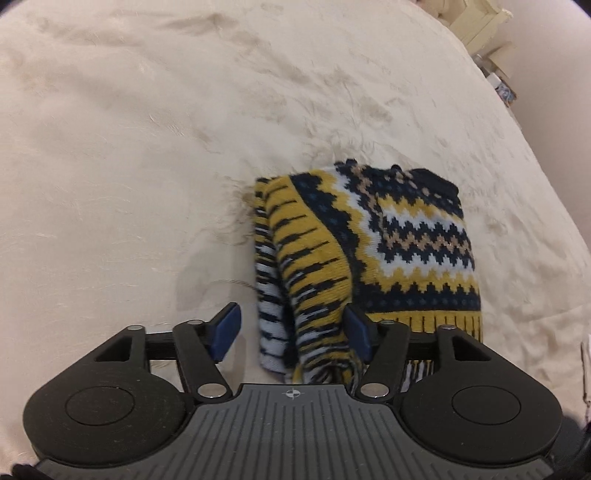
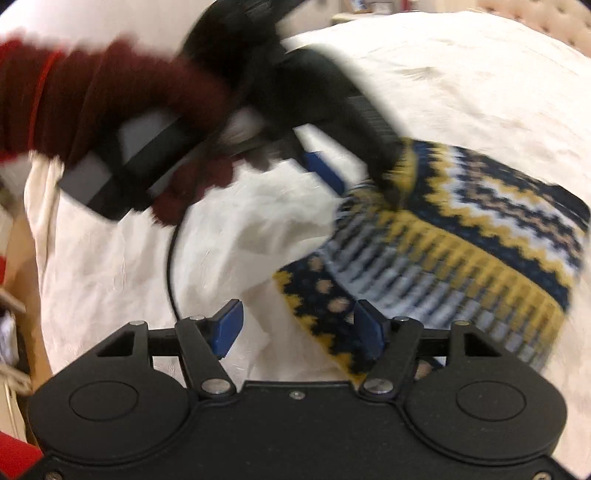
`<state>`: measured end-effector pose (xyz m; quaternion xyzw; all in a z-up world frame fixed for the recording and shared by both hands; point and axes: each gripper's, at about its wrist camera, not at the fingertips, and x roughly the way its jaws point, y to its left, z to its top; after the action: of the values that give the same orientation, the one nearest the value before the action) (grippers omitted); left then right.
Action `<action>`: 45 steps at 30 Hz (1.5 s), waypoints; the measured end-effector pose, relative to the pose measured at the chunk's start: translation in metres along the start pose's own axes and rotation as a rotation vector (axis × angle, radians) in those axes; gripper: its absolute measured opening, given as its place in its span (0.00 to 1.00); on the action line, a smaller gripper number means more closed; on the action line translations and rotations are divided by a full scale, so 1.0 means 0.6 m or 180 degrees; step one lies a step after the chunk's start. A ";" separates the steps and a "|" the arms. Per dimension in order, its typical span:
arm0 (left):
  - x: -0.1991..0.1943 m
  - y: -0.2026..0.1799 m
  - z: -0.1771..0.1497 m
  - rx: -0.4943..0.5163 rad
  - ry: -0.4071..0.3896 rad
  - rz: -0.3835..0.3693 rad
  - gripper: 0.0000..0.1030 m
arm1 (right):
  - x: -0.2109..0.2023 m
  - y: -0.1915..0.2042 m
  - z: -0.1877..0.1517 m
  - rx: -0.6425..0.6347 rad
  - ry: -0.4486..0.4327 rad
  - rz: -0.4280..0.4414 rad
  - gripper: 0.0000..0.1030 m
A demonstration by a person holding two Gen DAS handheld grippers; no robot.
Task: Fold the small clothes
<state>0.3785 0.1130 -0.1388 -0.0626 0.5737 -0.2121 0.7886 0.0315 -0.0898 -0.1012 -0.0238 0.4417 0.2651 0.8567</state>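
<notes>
A small knitted sweater point(image 1: 406, 236) in yellow, navy and white lies folded on the cream bedspread point(image 1: 147, 147). My left gripper point(image 1: 291, 332) stands open over its near left corner. The striped fold lies between the jaws, beside the right pad and apart from the left one. In the blurred right wrist view the sweater point(image 2: 480, 229) spreads to the right. My right gripper point(image 2: 299, 328) is open, with a navy dotted corner of the knit beside its right pad. A hand in a dark red sleeve point(image 2: 110, 96) holds the left gripper there, with one of its blue fingers point(image 2: 323, 171) above the sweater's edge.
The bedspread point(image 2: 461, 74) is wrinkled around the sweater. Pale wooden furniture point(image 1: 480, 22) stands past the bed's far right edge. A black cable point(image 2: 170, 266) hangs from the left gripper. Clutter point(image 2: 11, 325) shows at the bed's left side.
</notes>
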 end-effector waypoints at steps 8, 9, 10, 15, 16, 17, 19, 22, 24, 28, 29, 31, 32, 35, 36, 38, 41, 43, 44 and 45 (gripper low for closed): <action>-0.032 -0.043 -0.008 0.0205 -0.0212 0.0157 0.82 | -0.051 -0.115 0.020 0.0504 -0.0340 -0.0496 0.77; -0.031 -0.048 -0.008 0.0230 -0.0207 0.0188 0.82 | -0.052 -0.131 0.023 0.0548 -0.0363 -0.0544 0.77; -0.030 -0.052 -0.009 0.0262 -0.0181 0.0220 0.83 | -0.044 -0.145 0.026 0.0610 -0.0387 -0.0590 0.77; -0.015 -0.068 -0.013 0.0354 -0.0054 0.0374 0.83 | -0.007 -0.202 0.051 0.0807 -0.0356 -0.0645 0.77; -0.013 -0.069 -0.014 0.0363 -0.0034 0.0391 0.83 | 0.006 -0.209 0.052 0.0814 -0.0300 -0.0627 0.77; -0.011 -0.070 -0.015 0.0370 -0.0020 0.0410 0.83 | 0.017 -0.215 0.054 0.0823 -0.0212 -0.0599 0.77; -0.008 -0.073 -0.017 0.0398 0.0007 0.0450 0.83 | 0.050 -0.224 0.055 0.0842 -0.0023 -0.0536 0.79; -0.007 -0.074 -0.018 0.0413 0.0031 0.0491 0.83 | 0.084 -0.233 0.053 0.0910 0.0156 -0.0455 0.82; -0.007 -0.074 -0.019 0.0401 0.0039 0.0497 0.83 | 0.091 -0.235 0.054 0.0962 0.0142 -0.0411 0.87; -0.006 -0.075 -0.022 0.0370 0.0054 0.0491 0.83 | 0.083 -0.227 0.059 0.0904 0.0163 -0.0414 0.90; -0.007 -0.076 -0.022 0.0360 0.0056 0.0487 0.83 | 0.076 -0.225 0.061 0.0898 0.0143 -0.0409 0.90; -0.007 -0.074 -0.023 0.0336 0.0056 0.0465 0.83 | 0.060 -0.228 0.065 0.0930 0.0045 -0.0399 0.89; -0.008 -0.073 -0.024 0.0315 0.0053 0.0443 0.83 | 0.050 -0.229 0.065 0.0956 -0.0015 -0.0394 0.89; -0.011 -0.068 -0.028 0.0231 0.0047 0.0342 0.84 | 0.011 -0.240 0.059 0.1114 -0.0248 -0.0445 0.89; -0.013 -0.065 -0.030 0.0201 0.0042 0.0303 0.85 | -0.002 -0.248 0.054 0.1193 -0.0321 -0.0488 0.90; -0.014 -0.059 -0.036 0.0146 0.0058 0.0245 0.89 | -0.018 -0.263 0.044 0.1335 -0.0392 -0.0554 0.95; -0.006 -0.047 -0.047 0.0057 0.0146 0.0163 0.90 | -0.021 -0.291 0.029 0.1524 -0.0307 -0.0555 0.97; 0.001 -0.039 -0.054 -0.0028 0.0189 0.0127 0.90 | -0.017 -0.309 0.017 0.1660 -0.0231 -0.0492 0.97; 0.006 -0.035 -0.058 -0.0068 0.0213 0.0095 0.90 | -0.014 -0.318 0.012 0.1747 -0.0197 -0.0438 0.97; 0.012 -0.031 -0.062 -0.0109 0.0248 0.0065 0.90 | -0.009 -0.325 0.007 0.1833 -0.0169 -0.0380 0.97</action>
<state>0.3408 0.0989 -0.1512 -0.0619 0.6081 -0.1965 0.7666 0.1248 -0.2585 -0.1323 0.2013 0.4740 0.0785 0.8536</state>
